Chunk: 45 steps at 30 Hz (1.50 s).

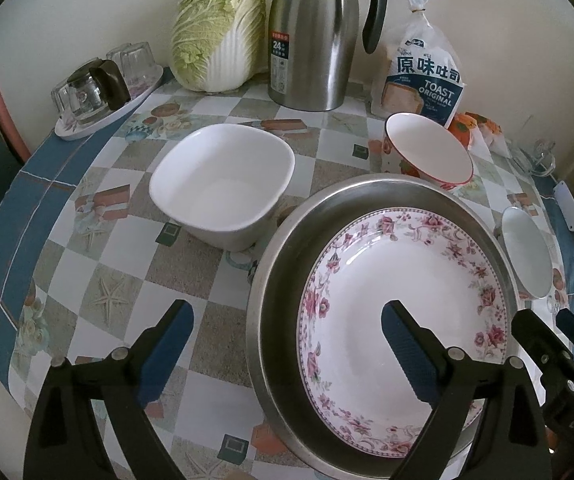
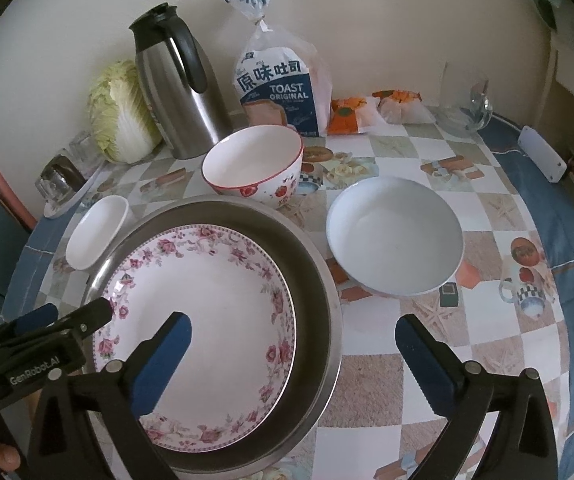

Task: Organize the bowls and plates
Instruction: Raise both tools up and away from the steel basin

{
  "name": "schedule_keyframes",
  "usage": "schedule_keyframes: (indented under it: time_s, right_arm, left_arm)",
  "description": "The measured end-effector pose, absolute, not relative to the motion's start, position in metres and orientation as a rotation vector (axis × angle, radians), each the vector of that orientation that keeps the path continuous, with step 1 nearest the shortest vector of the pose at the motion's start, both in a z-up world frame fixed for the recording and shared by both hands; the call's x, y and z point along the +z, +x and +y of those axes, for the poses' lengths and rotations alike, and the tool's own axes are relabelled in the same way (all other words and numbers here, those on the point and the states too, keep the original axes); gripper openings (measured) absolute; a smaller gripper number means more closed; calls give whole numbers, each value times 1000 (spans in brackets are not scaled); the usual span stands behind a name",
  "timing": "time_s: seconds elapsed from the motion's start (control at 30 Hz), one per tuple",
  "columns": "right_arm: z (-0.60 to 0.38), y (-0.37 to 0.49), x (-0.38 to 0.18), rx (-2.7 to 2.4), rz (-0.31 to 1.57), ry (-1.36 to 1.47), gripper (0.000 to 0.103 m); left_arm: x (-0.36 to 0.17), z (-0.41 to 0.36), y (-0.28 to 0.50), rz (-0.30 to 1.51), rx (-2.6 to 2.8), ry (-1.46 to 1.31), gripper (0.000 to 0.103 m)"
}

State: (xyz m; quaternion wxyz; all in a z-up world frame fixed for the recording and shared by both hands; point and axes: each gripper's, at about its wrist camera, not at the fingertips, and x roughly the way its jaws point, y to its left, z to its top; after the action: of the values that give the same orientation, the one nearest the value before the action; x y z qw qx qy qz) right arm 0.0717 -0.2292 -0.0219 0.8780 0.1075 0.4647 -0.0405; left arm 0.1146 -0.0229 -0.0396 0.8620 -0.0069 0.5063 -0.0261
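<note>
1. The desk (image 1: 215, 320) was round, with a blue band along its edge; bare checked cloth lay open at the near left in the left wrist view and at the near right in the right wrist view.
2. The far edge against the wall was crowded: a cabbage (image 1: 219, 32), a steel jug (image 1: 315, 40), a bag of toast (image 1: 423, 80) and orange packets (image 2: 351, 114).
3. One flowered plate (image 1: 399, 300) lay inside one wide steel pan (image 1: 283, 280), at the near middle of the desk.
4. Three bowls stood around the pan: a square white bowl (image 1: 223, 184) to its left, a red-rimmed bowl (image 2: 253, 168) just beyond it, and a round white bowl (image 2: 395, 236) to its right, near the pan.
5. The left hand-held gripper (image 1: 287, 352) stood wide open with nothing held; one finger was over the plate, the other over bare cloth left of the pan.
6. The right hand-held gripper (image 2: 293, 360) was likewise spread wide and empty, straddling the pan's right rim.
7. A tray (image 1: 87, 124) at the far left carried upturned glasses and a small glass pot; the count of glasses was hard to make out.
8. The pan's near rim was cut off behind the gripper bodies, and clear glass items at the far right were too blurred to identify.
</note>
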Motion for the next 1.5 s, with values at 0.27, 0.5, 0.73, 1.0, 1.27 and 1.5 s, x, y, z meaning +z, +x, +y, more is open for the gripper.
schedule_keyframes:
  time_s: [0.27, 0.5, 0.73, 1.0, 1.27, 1.5]
  right_arm:
    - [-231, 72, -21, -85, 968, 222, 103]
    - [-232, 68, -20, -99, 953, 214, 103]
    - [-230, 63, -11, -87, 902, 199, 103]
    - [-238, 63, -10, -69, 906, 275, 103]
    - [-241, 65, 2, -66, 842, 258, 103]
    - [-255, 82, 21, -59, 818, 302, 103]
  left_arm:
    - [-40, -23, 114, 1055, -56, -8, 95]
    - [-35, -19, 113, 1017, -78, -26, 95]
    - [-21, -21, 108, 912, -109, 11, 96]
    - [-15, -24, 109, 903, -163, 3, 96]
    - [2, -33, 127, 890, -185, 36, 96]
    - [32, -32, 157, 903, -196, -33, 96]
